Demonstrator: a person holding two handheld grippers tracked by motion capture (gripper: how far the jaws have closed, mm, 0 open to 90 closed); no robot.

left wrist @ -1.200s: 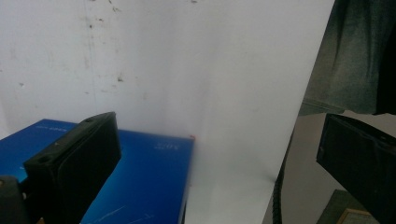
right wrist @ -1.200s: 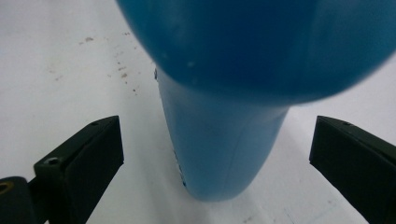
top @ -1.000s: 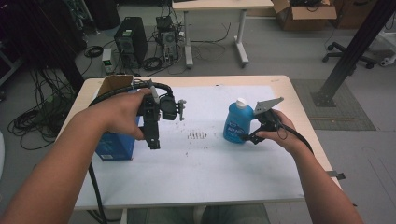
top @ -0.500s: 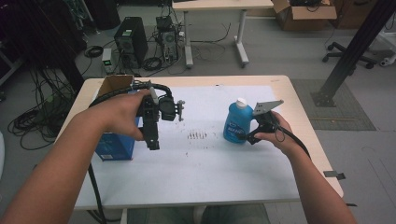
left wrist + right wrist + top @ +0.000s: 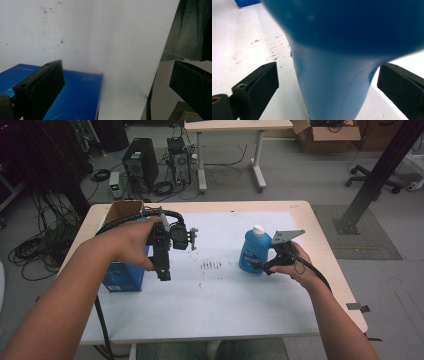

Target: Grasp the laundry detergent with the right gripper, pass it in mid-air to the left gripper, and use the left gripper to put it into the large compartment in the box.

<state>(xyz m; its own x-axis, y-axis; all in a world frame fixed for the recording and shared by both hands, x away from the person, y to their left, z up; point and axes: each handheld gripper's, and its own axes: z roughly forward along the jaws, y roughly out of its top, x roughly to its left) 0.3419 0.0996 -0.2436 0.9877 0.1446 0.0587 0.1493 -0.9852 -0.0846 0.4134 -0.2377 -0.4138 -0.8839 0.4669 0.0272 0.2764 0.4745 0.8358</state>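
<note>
The bottle (image 5: 256,250) stands upright on the tabletop (image 5: 230,305), set between the right claw's (image 5: 266,266) parted jaws, not yet gripped. The step looks like grasping it; next calls for closing squarely on its body. The left claw (image 5: 163,270), also apart, hangs beside the blue box (image 5: 122,277).

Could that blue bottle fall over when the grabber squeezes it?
It might. The blue plastic bottle with a white cap stands between the right gripper's open jaws, low near its base, so an uneven squeeze could tip it. The left gripper hangs open over the blue cardboard box and could bump it.
</note>
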